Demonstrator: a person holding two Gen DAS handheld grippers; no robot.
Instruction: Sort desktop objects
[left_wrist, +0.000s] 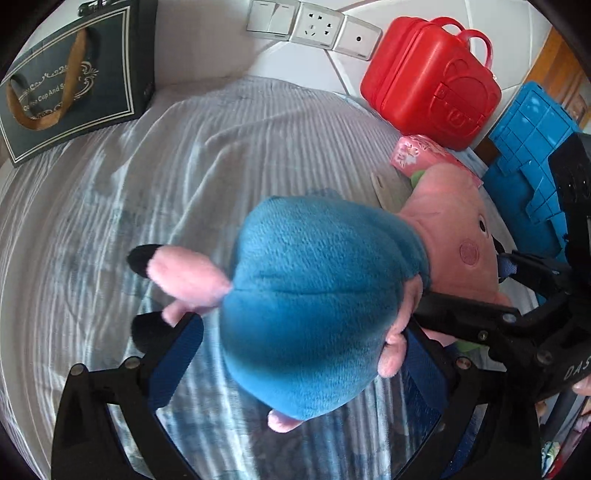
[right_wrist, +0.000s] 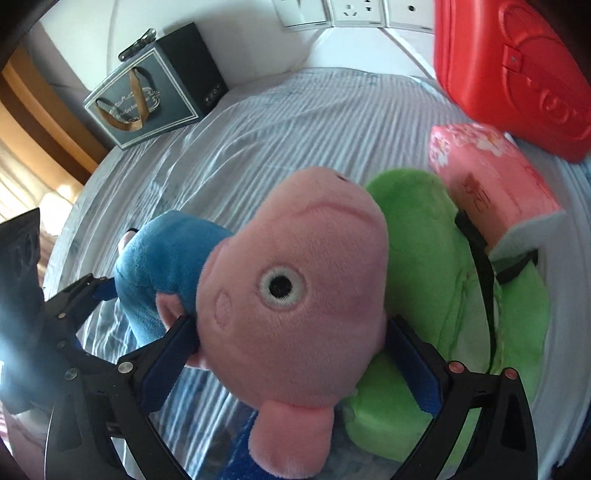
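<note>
with the left gripper (left_wrist: 295, 339) clamped on the pig plush (left_wrist: 314, 306) body and the right gripper (right_wrist: 291, 347) squeezing its head (both jaws closed only to plush width), uneven pulling could twist it loose onto the striped tabletop (left_wrist: 110, 206) middle.

Striped cloth (left_wrist: 110, 221), wall sockets (left_wrist: 314, 26) — possibly a wooden door (right_wrist: 33, 122).

In the right wrist view, the plush pig (right_wrist: 295, 295) sits mid-frame over the counter (right_wrist: 295, 122), a cushion (right_wrist: 436, 266) right of it, a packet (right_wrist: 491, 184) above that, the gift bag (right_wrist: 147, 96) upper left, the case (right_wrist: 517, 70) upper right.
</note>
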